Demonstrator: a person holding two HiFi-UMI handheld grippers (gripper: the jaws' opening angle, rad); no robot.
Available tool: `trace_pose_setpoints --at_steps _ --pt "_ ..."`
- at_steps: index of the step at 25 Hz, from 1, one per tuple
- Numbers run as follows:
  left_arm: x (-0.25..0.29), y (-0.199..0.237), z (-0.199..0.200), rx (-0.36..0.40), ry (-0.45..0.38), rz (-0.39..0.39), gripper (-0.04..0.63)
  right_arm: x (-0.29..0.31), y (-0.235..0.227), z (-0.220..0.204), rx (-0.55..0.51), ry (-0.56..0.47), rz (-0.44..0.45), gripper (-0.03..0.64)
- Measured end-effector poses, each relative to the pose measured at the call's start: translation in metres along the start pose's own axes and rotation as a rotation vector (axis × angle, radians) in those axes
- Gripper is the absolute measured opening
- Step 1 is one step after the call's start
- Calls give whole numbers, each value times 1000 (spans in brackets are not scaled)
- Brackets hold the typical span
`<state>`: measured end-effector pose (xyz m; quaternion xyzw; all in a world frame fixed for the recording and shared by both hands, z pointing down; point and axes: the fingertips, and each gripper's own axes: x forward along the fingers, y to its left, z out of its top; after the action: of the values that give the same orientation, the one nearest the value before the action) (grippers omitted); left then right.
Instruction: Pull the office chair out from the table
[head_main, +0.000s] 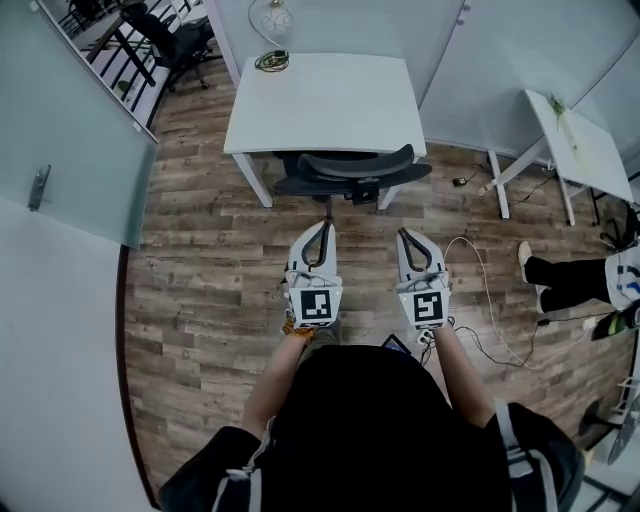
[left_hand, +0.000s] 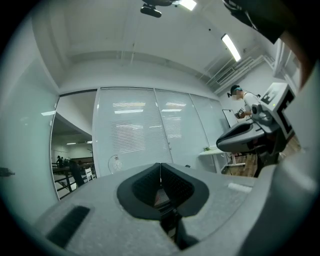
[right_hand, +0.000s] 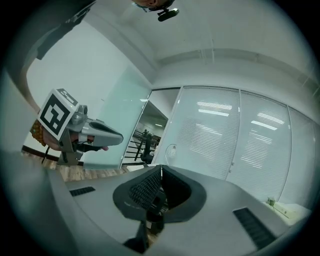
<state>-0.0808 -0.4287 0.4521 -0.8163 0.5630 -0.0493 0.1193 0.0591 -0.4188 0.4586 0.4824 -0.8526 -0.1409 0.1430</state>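
In the head view the black office chair (head_main: 350, 170) is tucked under the near edge of the white table (head_main: 330, 100), with only its backrest and seat edge showing. My left gripper (head_main: 322, 226) and right gripper (head_main: 404, 234) are held side by side over the wood floor, a short way in front of the chair and not touching it. Both point at the chair. In the left gripper view the left gripper (left_hand: 160, 172) has its jaws closed together with nothing between them. The right gripper (right_hand: 161, 175) looks the same in its own view.
A coiled cable and a round lamp (head_main: 272, 58) sit at the table's far edge. A second white table (head_main: 580, 140) stands at the right, with a seated person's legs (head_main: 570, 275) and a white floor cable (head_main: 480, 290) near it. A glass partition (head_main: 70, 130) runs along the left.
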Motion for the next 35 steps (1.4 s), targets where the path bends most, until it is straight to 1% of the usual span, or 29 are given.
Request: trace_pose_setpoints --at_steps 6,10,13,16,19,22,24,26,29,30,32,35 --pt "38 36 -34 60 29 -16 18 59 -13 -16 -52 54 4 9" --pt "56 47 -51 124 23 -87 20 80 -16 -35 -76 98 -2 8" --pt "72 52 -66 137 30 -131 20 90 -19 -53 -82 141 -4 9" --pt "82 55 -75 131 36 -152 20 98 -20 -76 -111 195 32 9" --pt "93 53 -86 173 62 -186 21 114 -27 -100 -199 235 91 9" --pt "102 49 -113 260 127 -247 21 132 -38 -126 -321 278 157 9" --pt "109 43 -136 298 190 -301 21 143 -47 -145 -396 304 217 11" --pt "114 34 -157 321 258 -358 23 149 -56 -166 -488 340 288 44" --pt "119 25 -184 419 336 -416 45 153 -63 -204 -615 414 399 78" --pt "121 22 -192 449 358 -435 89 155 -66 -217 -642 445 430 95" --pt "125 15 -205 485 395 -474 145 160 -75 -240 -663 508 461 140" --pt "131 7 -219 537 442 -524 163 170 -89 -257 -660 558 468 144"
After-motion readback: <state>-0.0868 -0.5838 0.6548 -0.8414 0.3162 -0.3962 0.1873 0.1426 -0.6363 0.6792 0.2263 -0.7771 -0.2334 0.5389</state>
